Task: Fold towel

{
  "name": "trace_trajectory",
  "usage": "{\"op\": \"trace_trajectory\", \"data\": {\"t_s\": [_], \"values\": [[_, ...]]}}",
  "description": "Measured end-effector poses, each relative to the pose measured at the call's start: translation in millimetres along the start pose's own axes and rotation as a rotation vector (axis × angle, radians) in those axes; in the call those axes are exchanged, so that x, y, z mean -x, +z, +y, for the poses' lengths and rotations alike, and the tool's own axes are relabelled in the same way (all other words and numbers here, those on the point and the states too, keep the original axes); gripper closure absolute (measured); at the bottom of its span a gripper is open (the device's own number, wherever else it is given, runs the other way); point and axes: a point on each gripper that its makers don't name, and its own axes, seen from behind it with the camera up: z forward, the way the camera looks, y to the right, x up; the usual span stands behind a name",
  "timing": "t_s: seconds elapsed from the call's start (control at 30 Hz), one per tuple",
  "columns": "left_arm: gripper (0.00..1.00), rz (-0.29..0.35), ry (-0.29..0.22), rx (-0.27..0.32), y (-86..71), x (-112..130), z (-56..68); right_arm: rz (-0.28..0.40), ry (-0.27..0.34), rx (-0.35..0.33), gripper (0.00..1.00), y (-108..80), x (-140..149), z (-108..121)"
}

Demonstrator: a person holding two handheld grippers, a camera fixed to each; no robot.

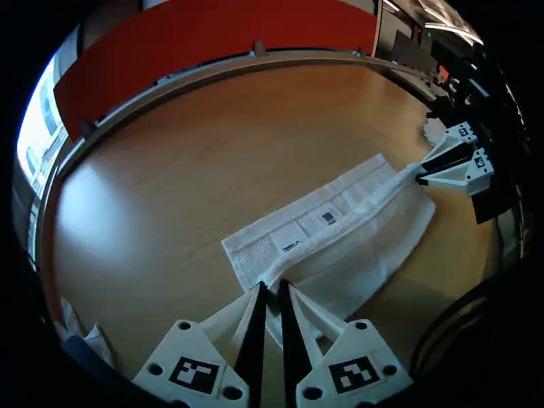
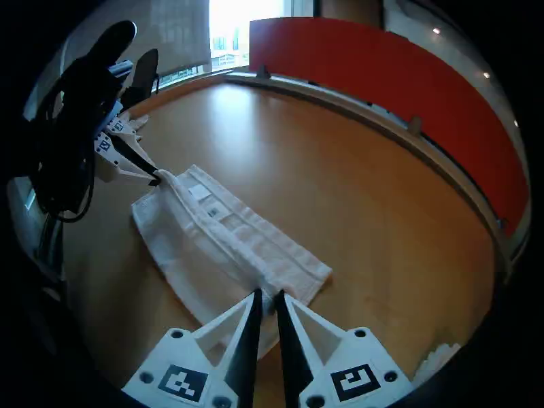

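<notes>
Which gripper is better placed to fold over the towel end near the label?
Left, probably: the left gripper is shut on the towel close to the label; the right gripper pinches the opposite end.

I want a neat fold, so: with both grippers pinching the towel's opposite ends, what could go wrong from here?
1. The left gripper and right gripper each hold just a small pinch of the towel; it may slip free.
2. Uneven pulling could skew the fold, since the layers on the table look offset.

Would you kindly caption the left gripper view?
Left gripper and right gripper pinch opposite ends of a white towel on a wooden table.
</notes>
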Motion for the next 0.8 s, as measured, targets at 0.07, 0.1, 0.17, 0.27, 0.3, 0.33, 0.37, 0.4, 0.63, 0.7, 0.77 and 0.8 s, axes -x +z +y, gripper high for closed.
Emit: {"op": "trace_trajectory", "data": {"t_s": [0.07, 0.1, 0.17, 0.27, 0.3, 0.33, 0.37, 0.4, 0.63, 0.7, 0.77, 0.8], "values": [[0.85, -0.009, 0.008, -0.008, 4.9, 1.3, -2.2, -0.004, 0.003, 0.002, 0.81, 4.2, 0.6, 2.3], [0.84, -0.011, 0.012, -0.011, 7.0, 1.6, -3.2, -0.006, 0.004, 0.004, 0.81, 6.2, 0.9, 3.4], [0.82, -0.015, 0.020, -0.019, 11.4, 1.6, -5.1, -0.009, 0.005, 0.011, 0.79, 10.0, 1.7, 6.2], [0.76, -0.017, 0.030, -0.030, 17.3, 1.2, -8.8, -0.013, 0.006, 0.023, 0.75, 14.9, 2.4, 10.7], [0.74, -0.018, 0.033, -0.033, 19.0, 0.9, -10.2, -0.014, 0.007, 0.027, 0.74, 16.1, 2.5, 12.3], [0.72, -0.018, 0.036, -0.037, 20.7, 0.5, -11.7, -0.015, 0.008, 0.032, 0.71, 17.1, 2.5, 14.1], [0.71, -0.018, 0.038, -0.040, 22.2, 0.2, -13.0, -0.016, 0.008, 0.036, 0.69, 18.0, 2.5, 15.7], [0.68, -0.018, 0.040, -0.043, 23.4, -0.2, -14.2, -0.016, 0.009, 0.041, 0.67, 18.6, 2.3, 17.6], [0.61, -0.011, 0.060, -0.067, 29.8, -4.0, -23.6, -0.013, 0.009, 0.084, 0.51, 21.3, -1.4, 33.0], [0.59, -0.007, 0.064, -0.078, 30.9, -6.0, -27.5, -0.014, 0.008, 0.093, 0.47, 22.5, -2.3, 36.5], [0.56, -0.004, 0.067, -0.092, 31.3, -8.0, -32.4, -0.016, 0.008, 0.102, 0.46, 24.1, -2.8, 39.6], [0.54, -0.003, 0.068, -0.097, 31.2, -9.0, -34.5, -0.016, 0.008, 0.106, 0.43, 24.7, -3.4, 41.1]]}}
